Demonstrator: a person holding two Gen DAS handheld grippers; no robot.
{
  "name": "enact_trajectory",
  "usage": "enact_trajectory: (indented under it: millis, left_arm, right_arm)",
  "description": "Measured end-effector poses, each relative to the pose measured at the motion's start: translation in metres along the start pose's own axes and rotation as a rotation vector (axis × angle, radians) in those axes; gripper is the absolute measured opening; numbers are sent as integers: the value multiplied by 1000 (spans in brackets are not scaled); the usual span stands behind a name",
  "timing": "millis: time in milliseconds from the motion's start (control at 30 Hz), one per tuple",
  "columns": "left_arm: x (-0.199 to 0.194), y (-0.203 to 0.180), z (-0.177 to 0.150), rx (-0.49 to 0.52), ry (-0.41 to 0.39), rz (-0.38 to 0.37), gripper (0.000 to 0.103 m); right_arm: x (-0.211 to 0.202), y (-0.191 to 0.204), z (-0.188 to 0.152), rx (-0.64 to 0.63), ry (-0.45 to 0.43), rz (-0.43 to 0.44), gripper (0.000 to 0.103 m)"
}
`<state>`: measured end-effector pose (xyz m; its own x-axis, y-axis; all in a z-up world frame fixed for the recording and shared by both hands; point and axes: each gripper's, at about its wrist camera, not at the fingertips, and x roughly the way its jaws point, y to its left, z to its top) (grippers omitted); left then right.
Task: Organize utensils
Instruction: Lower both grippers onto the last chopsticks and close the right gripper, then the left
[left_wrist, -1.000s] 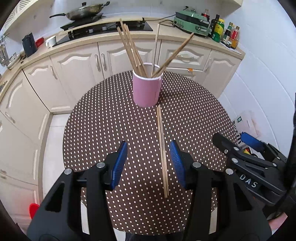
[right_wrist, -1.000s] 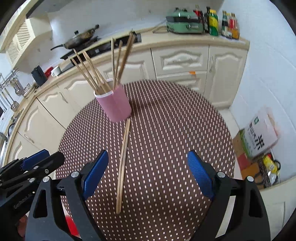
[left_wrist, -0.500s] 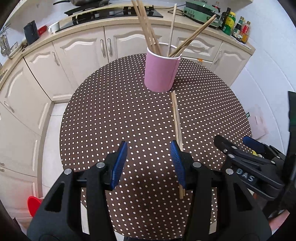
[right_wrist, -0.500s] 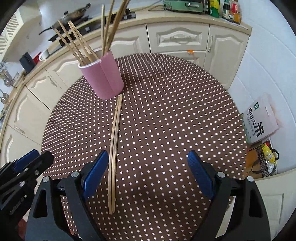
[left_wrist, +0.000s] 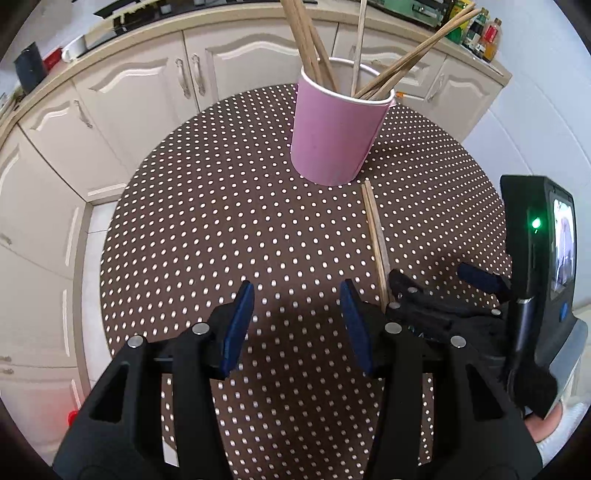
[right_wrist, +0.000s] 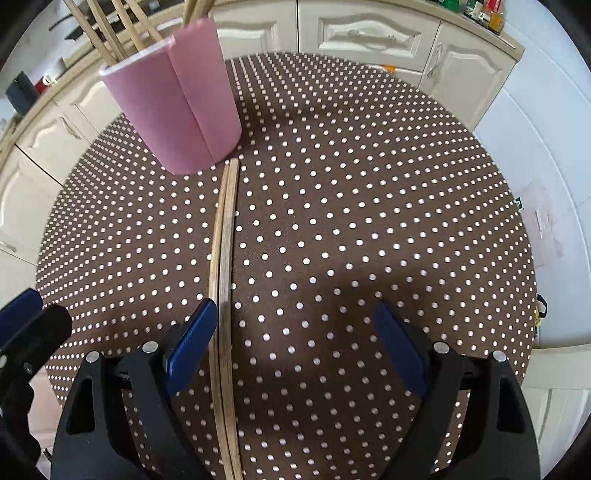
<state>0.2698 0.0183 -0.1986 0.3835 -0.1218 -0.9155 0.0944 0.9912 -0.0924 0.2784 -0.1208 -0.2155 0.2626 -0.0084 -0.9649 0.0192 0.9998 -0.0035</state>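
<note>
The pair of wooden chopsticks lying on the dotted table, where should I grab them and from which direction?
Grip the pair of light wooden chopsticks mid-length, from straight above, claw fingers straddling both sticks. They lie flat, touching side by side, and their far tips sit at the pink paper cup, which crowds that end.

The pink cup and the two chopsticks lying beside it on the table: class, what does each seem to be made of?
Pink cup: probably paper or thin card, matte, with a vertical overlap seam and a thin white rim. Chopsticks: likely bamboo or wood, pale tan, unpainted, faint lengthwise grain.
</note>
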Motion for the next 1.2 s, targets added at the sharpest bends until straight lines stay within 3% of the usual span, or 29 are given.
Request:
enact_trajectory:
  millis: [200,300,367,500,667,933,1100,1200]
  left_arm:
    - [21,8,12,-6,44,-24,48]
    - [30,11,14,-6,67,-28,48]
    - [35,11,15,-6,75,-36,48]
    - [39,6,17,1,92,-60,51]
    - [40,-12,15,17,69,-56,54]
    - [50,-48,6,26,96,-59,56]
    - [71,-69,5,13,143,-1,54]
    - [82,-83,5,18,150,94,13]
  right_arm:
    - [10,11,10,-30,39,-4,75]
    - [8,21,15,-63,41,17,52]
    - [7,25,16,-64,40,25,23]
    - [9,8,19,15,46,80,5]
    - [14,-35,20,176,87,214,4]
    - [8,-93,16,272,73,246,5]
    - [2,-114,10,293,50,238,5]
    - [-1,-125,4,303,44,239,5]
